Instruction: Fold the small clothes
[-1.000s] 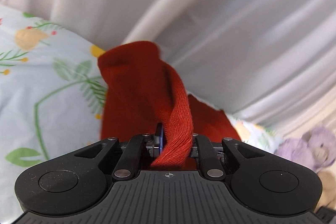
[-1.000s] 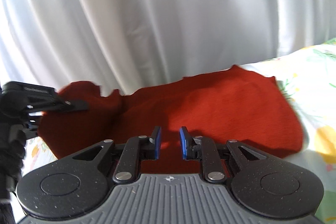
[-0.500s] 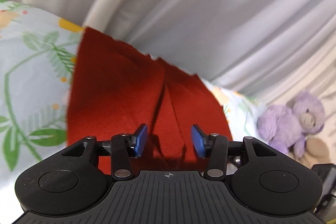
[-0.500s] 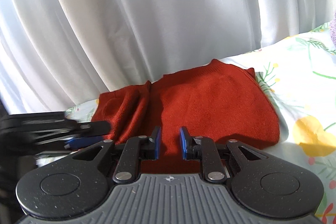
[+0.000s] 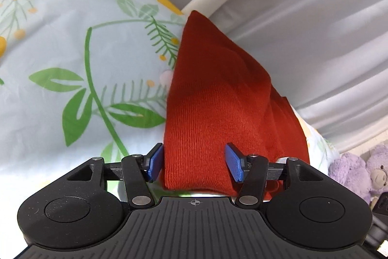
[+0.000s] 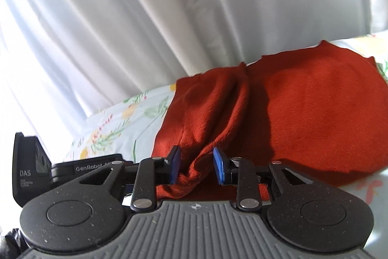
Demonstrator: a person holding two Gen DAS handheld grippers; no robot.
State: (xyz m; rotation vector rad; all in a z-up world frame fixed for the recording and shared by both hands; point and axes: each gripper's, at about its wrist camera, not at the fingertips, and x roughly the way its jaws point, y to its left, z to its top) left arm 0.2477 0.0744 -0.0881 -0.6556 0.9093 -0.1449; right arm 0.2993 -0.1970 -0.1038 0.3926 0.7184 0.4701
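A red knit garment (image 5: 218,103) lies on the floral bedsheet (image 5: 72,52) against the white curtain. My left gripper (image 5: 194,163) is open, its blue pads spread on either side of the garment's near left edge, not clamping it. In the right wrist view the garment (image 6: 315,108) shows a raised fold (image 6: 218,113) on its left part. My right gripper (image 6: 197,168) is open with that bunched fold lying between its pads. The left gripper's body (image 6: 72,169) shows at the lower left.
A white curtain (image 6: 169,16) hangs right behind the bed edge. Purple plush bears (image 5: 359,171) sit at the far right beyond the garment. The floral sheet spreads out to the left of the garment.
My left gripper let go of the red fabric, opened wide and dropped back to the garment's near edge. My right gripper opened wider and moved left over the raised fold.
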